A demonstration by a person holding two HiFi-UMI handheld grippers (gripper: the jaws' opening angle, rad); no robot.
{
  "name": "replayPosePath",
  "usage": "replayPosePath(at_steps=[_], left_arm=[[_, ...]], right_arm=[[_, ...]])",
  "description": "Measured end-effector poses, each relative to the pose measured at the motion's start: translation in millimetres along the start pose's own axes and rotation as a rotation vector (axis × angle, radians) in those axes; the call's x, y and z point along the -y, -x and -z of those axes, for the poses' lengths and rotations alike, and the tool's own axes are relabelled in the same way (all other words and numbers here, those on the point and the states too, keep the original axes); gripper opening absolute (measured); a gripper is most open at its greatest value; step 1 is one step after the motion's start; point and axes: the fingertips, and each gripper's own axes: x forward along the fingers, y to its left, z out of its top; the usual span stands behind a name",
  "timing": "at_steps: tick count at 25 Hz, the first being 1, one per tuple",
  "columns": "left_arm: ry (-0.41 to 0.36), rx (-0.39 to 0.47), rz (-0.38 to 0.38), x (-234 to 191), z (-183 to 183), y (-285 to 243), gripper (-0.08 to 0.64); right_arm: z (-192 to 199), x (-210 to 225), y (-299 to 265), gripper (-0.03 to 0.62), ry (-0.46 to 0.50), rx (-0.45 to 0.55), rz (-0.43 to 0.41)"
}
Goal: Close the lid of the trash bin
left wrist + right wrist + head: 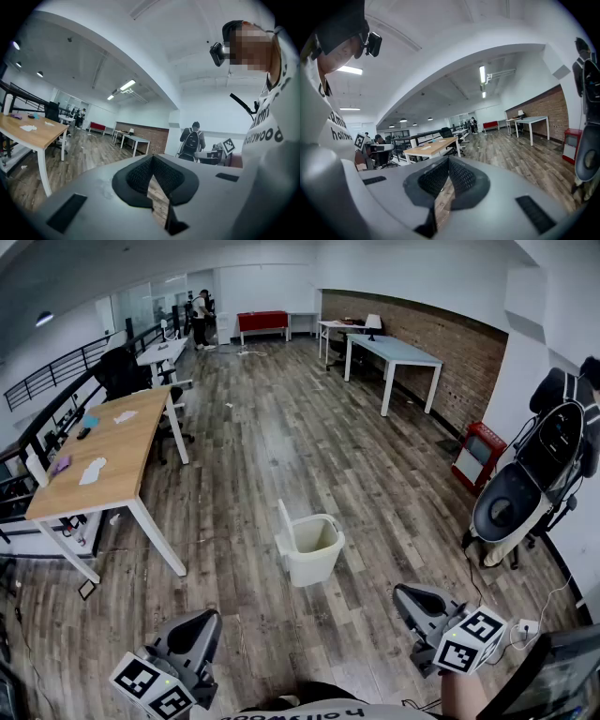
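Note:
The white trash bin (315, 551) stands on the wood floor in the middle of the head view. Its lid (284, 522) is up, standing on edge along the bin's left side, and the inside looks empty. My left gripper (203, 617) is low at the bottom left, well short of the bin, with its jaws together and nothing in them. My right gripper (403, 592) is at the bottom right, also shut and empty, to the bin's near right. Neither gripper view shows the bin; the left gripper (152, 157) and the right gripper (448, 160) both point level across the room.
A wooden desk (111, 451) with white legs stands left of the bin. White tables (399, 352) line the brick wall at the back right. A red case (478, 454) and a dark scooter-like machine (525, 488) stand at the right. A person with a backpack (191, 140) stands nearby.

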Motion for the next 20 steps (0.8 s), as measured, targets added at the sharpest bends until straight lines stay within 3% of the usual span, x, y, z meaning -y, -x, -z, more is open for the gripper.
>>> replayPosePath(at_steps=[6, 13, 20], left_arm=[[0.002, 0.002, -0.002, -6.0, -0.7, 0.2, 0.006], [-0.04, 0.0, 0.026, -19.2, -3.4, -3.9, 0.006], [-0.03, 0.012, 0.04, -44.8, -2.1, -26.7, 0.006]], right_arm=[[0.1, 0.5, -5.0, 0.011, -0.014, -0.001, 0.004], [-8.5, -1.6, -18.0, 0.011, -0.033, 0.078, 0.008], [12.6, 13.7, -18.4, 0.011, 0.09, -0.046, 0.133]])
